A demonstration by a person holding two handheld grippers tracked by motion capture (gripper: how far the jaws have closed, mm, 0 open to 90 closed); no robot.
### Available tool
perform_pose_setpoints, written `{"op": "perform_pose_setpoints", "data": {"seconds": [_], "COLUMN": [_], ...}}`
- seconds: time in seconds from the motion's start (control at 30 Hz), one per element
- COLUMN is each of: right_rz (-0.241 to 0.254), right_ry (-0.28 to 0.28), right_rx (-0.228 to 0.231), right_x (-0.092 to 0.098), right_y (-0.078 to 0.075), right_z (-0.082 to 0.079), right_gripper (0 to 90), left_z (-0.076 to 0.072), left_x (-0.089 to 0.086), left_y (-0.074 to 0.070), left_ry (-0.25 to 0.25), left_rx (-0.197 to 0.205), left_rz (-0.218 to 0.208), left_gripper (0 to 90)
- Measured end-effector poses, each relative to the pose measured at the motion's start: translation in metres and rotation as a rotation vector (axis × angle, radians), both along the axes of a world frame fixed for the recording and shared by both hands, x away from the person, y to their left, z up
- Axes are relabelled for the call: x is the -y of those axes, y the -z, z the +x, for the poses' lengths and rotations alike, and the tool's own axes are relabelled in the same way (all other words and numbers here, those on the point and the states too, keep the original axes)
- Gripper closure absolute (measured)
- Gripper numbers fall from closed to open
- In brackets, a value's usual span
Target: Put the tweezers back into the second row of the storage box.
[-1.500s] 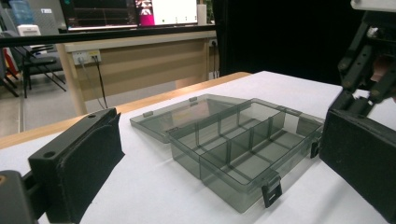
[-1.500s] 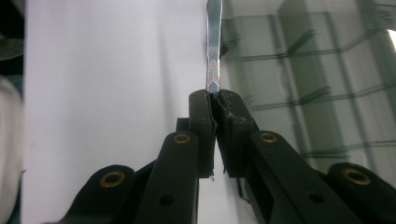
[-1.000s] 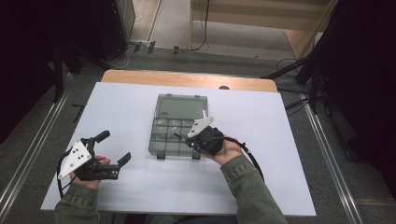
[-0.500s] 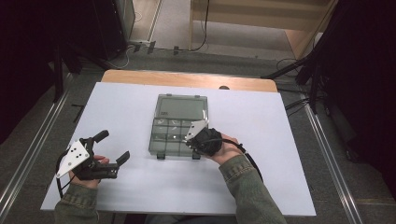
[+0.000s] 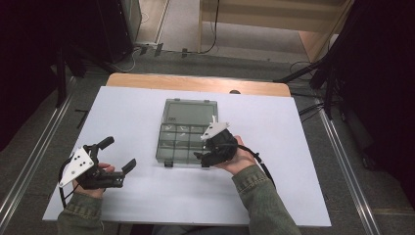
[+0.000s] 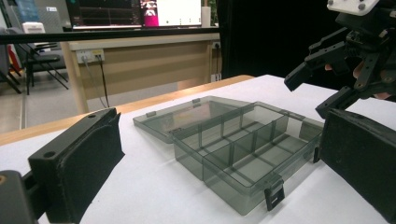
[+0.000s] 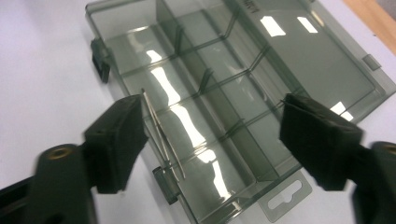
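Covering wooden table [image 5: 195,83]: white sheet [image 5: 122,112].

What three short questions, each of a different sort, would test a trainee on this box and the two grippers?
1. True or false: the lid of the box is shut.
2. Which gripper is over the box? A: left gripper. B: right gripper.
3. Fill in: the box stands on a white ____.

Key
1. False: the lid lies open, flat behind the tray.
2. B. Its jaws have just been opening. A thin metal pin lies between them, close by one pad, and is not pressed.
3. table.
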State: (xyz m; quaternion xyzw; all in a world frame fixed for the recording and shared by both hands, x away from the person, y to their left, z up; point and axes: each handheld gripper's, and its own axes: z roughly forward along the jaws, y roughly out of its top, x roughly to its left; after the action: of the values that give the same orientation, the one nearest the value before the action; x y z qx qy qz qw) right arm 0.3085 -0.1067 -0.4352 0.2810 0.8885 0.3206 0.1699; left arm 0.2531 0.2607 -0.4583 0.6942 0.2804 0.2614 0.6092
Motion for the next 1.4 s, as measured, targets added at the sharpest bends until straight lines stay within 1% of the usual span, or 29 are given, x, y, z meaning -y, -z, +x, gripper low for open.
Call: {"op": "perform_pose_setpoints", "data": {"seconds": [0.03,0.07,0.1,0.2,0.27,0.3,0.33,0.4,0.47,0.5,0.53,0.6,0.67,0.7,0.73,0.8,0.83,0.87,0.9,0.97,1.0,1.07,1.1,1.17,1.2,1.23,1.33,1.37,1.4], "right_rz": [0.017,0.017,0.046,0.077,0.092,0.099,0.099,0.107,0.118,0.125,0.125,0.12,0.141,0.154,0.154,0.182,0.188,0.198,0.198,0.226,0.227,0.236,0.256,0.268,0.268,0.285,0.279,0.305,0.307], "right_ry": [0.01,0.01,0.032,0.057,0.097,0.114,0.114,0.137,0.176,0.183,0.183,0.211,0.228,0.234,0.234,0.262,0.275,0.28,0.28,0.296,0.311,0.327,0.343,0.352,0.352,0.364,0.382,0.38,0.385], "right_rx": [0.003,0.003,0.007,0.014,0.03,0.027,0.027,0.041,0.063,0.069,0.069,0.074,0.091,0.093,0.093,0.09,0.108,0.121,0.121,0.142,0.141,0.169,0.191,0.191,0.191,0.208,0.206,0.224,0.229], "right_x": [0.002,0.002,0.006,0.012,0.016,0.017,0.017,0.024,0.029,0.032,0.032,0.04,0.047,0.051,0.051,0.062,0.071,0.075,0.075,0.086,0.09,0.1,0.11,0.116,0.116,0.124,0.128,0.133,0.135], "right_y": [0.0,0.0,0.0,0.0,-0.001,-0.001,-0.001,-0.002,-0.002,-0.001,-0.001,0.0,0.0,0.0,0.0,-0.001,-0.002,-0.002,-0.002,-0.001,-0.002,0.0,0.002,0.004,0.004,0.008,0.011,0.014,0.016], "right_z": [0.0,0.0,-0.001,-0.002,-0.004,-0.004,-0.004,-0.008,-0.012,-0.013,-0.013,-0.018,-0.022,-0.024,-0.024,-0.029,-0.034,-0.036,-0.036,-0.041,-0.044,-0.05,-0.056,-0.061,-0.061,-0.067,-0.07,-0.074,-0.076], "right_gripper": [15.4,15.4,13.7,2.3,1.3,0.3,0.3,0.2,0.2,0.2,0.2,0.2,0.1,0.1,0.1,0.1,0.2,0.1,0.1,0.1,0.1,0.1,0.2,0.1,0.1,0.2,0.2,0.1,0.2], "left_z": [0.0,0.0,0.0,0.0,0.0,0.0,0.0,0.0,0.001,0.001,0.001,0.001,0.002,0.002,0.002,0.002,0.002,0.002,0.002,0.002,0.002,0.002,0.002,0.002,0.002,0.002,0.002,0.002,0.002], "left_x": [0.0,0.0,0.0,0.0,0.001,0.001,0.001,0.002,0.002,0.003,0.003,0.003,0.003,0.003,0.003,0.003,0.004,0.004,0.004,0.004,0.004,0.004,0.004,0.004,0.004,0.004,0.005,0.005,0.005], "left_y": [0.0,0.0,0.0,0.0,0.0,0.0,0.0,0.0,0.0,0.0,0.0,0.0,0.0,0.0,0.0,0.0,0.0,0.0,0.0,0.0,0.0,0.0,0.0,0.0,0.0,0.0,0.0,0.0,0.0], "left_ry": [0.001,0.001,0.001,0.004,0.006,0.006,0.006,0.007,0.009,0.01,0.01,0.011,0.012,0.012,0.012,0.011,0.01,0.01,0.01,0.01,0.01,0.01,0.009,0.009,0.009,0.009,0.01,0.01,0.01], "left_rx": [0.001,0.001,0.0,0.001,0.001,0.0,0.0,0.001,0.0,0.0,0.0,0.0,-0.002,-0.001,-0.001,-0.002,-0.002,-0.002,-0.002,-0.001,0.0,0.0,0.0,0.0,0.0,0.0,0.0,0.001,0.001], "left_rz": [-0.001,-0.001,-0.001,-0.002,-0.003,-0.003,-0.003,-0.004,-0.003,-0.003,-0.003,-0.004,-0.006,-0.006,-0.006,-0.007,-0.006,-0.005,-0.005,-0.001,-0.001,0.001,0.0,0.001,0.001,0.002,0.001,0.004,0.004], "left_gripper": [0.0,0.0,0.0,0.0,0.0,0.0,0.0,0.0,0.0,0.0,0.0,0.0,0.0,0.0,0.0,0.0,0.0,0.0,0.0,0.0,0.0,0.0,0.0,0.0,0.0,0.0,0.0,0.0,0.0]}}
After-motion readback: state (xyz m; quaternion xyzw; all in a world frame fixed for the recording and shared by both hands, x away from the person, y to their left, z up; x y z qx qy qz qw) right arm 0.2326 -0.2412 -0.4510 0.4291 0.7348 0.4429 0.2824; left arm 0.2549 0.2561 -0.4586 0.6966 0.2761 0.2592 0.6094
